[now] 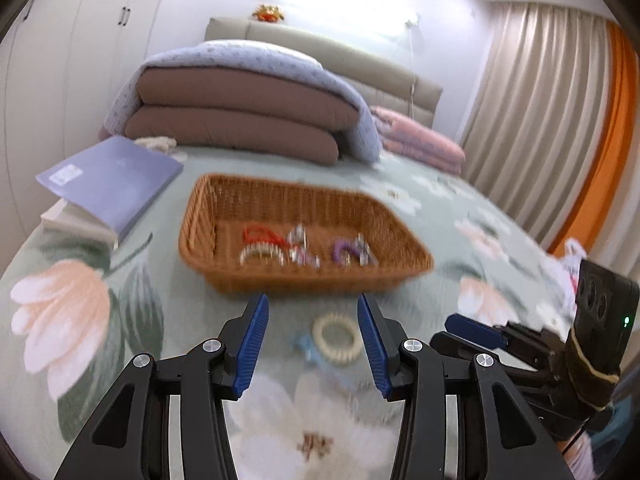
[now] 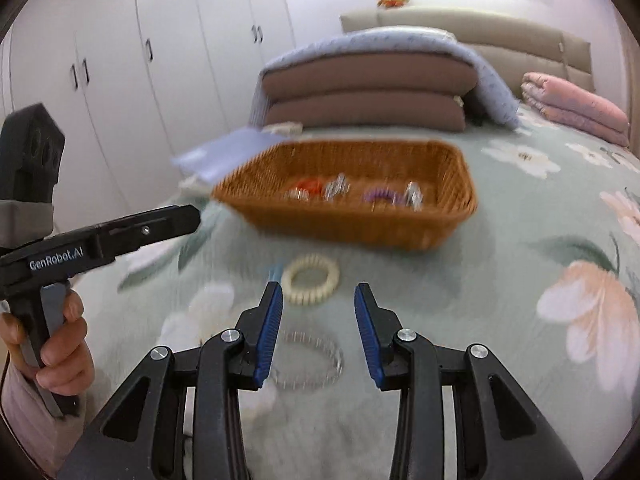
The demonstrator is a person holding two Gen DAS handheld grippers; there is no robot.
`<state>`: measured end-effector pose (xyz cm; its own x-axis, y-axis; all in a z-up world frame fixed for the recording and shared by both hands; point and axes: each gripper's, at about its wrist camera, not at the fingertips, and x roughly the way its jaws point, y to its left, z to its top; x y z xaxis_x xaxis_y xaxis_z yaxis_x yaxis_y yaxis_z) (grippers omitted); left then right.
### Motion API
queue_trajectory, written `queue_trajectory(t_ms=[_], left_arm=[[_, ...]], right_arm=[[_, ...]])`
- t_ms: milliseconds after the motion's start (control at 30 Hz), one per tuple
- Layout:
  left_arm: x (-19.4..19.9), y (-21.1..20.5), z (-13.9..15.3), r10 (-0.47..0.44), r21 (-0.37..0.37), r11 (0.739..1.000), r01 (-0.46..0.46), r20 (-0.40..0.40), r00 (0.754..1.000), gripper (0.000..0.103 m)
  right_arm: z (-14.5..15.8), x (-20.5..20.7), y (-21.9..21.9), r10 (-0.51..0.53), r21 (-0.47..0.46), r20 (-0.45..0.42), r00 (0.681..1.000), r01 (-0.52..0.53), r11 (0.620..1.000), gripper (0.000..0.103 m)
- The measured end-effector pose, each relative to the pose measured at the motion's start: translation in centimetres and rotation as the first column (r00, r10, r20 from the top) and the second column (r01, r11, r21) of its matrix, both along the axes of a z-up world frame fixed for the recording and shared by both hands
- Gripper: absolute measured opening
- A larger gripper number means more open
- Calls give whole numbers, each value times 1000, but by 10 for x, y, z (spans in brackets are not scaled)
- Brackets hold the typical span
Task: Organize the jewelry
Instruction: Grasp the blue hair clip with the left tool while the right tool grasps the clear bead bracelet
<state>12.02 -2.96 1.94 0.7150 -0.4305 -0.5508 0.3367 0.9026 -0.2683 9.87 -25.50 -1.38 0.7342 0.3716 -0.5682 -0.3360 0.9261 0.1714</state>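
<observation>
A wicker basket [image 1: 208, 216] [image 2: 460, 176] sits on the floral bedspread and holds several jewelry pieces: red, silver and purple ones [image 1: 304, 246] [image 2: 352, 194]. A cream beaded bracelet [image 1: 337, 338] [image 2: 311, 279] lies on the bedspread in front of the basket, with a small light-blue piece [image 1: 306, 346] beside it. A clear bracelet [image 2: 308, 362] lies nearer. My left gripper [image 1: 312, 308] is open, empty, above the cream bracelet. My right gripper [image 2: 318, 294] is open, empty, just short of the cream bracelet, over the clear one.
A blue book [image 1: 112, 184] on a grey box lies left of the basket. Folded brown and blue quilts [image 1: 240, 112] and pink bedding [image 1: 420, 144] are stacked behind. White wardrobes [image 2: 120, 80] stand left. Curtains [image 1: 552, 112] hang right.
</observation>
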Motion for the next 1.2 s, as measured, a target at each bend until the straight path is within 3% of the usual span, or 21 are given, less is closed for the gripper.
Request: queue_trajectory(t_ms=[167,367,633,800,1033,1200], left_arm=[[1,-11,-33,-21,40,999,25,-81,996,48],[22,-6,-63,-37,-53,998,26,-219,975,48],[29,-22,-68,-51,-48,998,40,-234,971,48],[39,-35,-78,-26,18,999,32,-270,963,48],[44,-43,-81,-8,51,998,23,-270,963,48],[43,-50,-81,4,107,994,25,-255,967,47]], right_arm=[[-11,-1,5,15,-42,-47,999,-17,999,40],[-25,2,11,8,-94,-102,995,-18,995,40],[-32,4,16,2,-136,-116,993,-18,990,40],[-37,9,19,-2,-161,-139,990,-21,987,40],[-42,11,27,-17,-226,-133,991,-14,974,40],[-43,14,23,-29,-206,-147,989,-2,979,37]])
